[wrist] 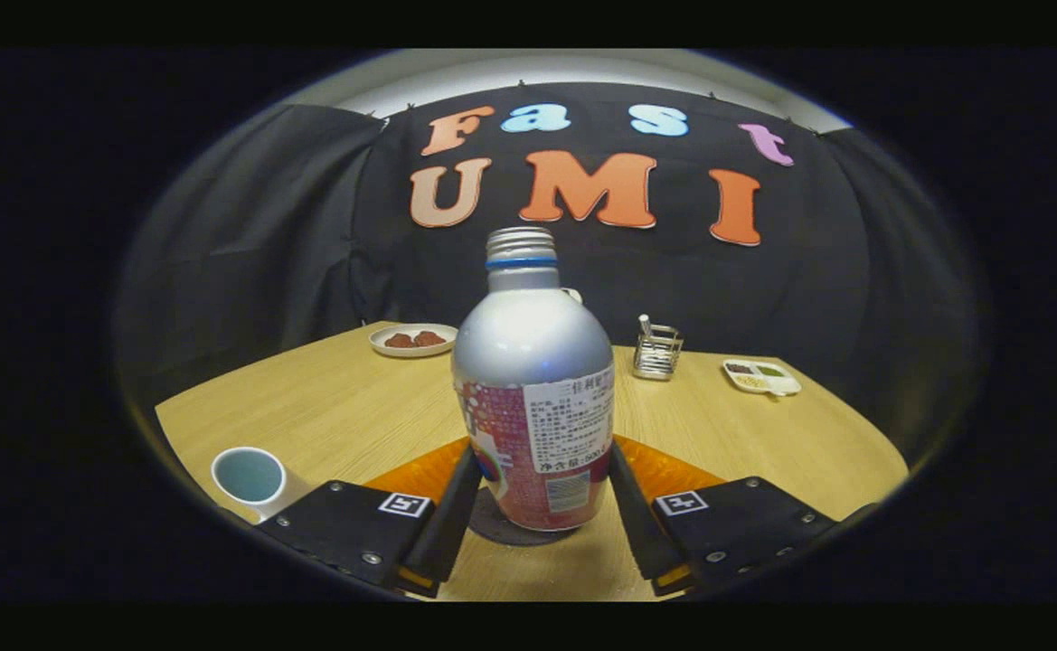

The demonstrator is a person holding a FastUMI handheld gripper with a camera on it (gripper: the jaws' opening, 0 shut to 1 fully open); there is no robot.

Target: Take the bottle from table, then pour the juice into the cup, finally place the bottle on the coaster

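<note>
silver metal bottle (pixel 533 398) upright between my gripper (pixel 537 493) fingers, both pressed to its lower sides.
it stands on a dark round coaster (pixel 492 529) on the pale wood-grain table (pixel 329 407); my gripper sits level and low. smooth domed shoulder, ribbed threaded neck, papery label. a round cup (pixel 249 476) rests beside my left finger.

The gripper (pixel 535 506) ends in two flat, angular finger blocks, each fastened with small round silver screws along its edges. Each block carries a square white tag printed with a black coded pattern. Slim straight inner plates slant forward from the blocks.
</note>
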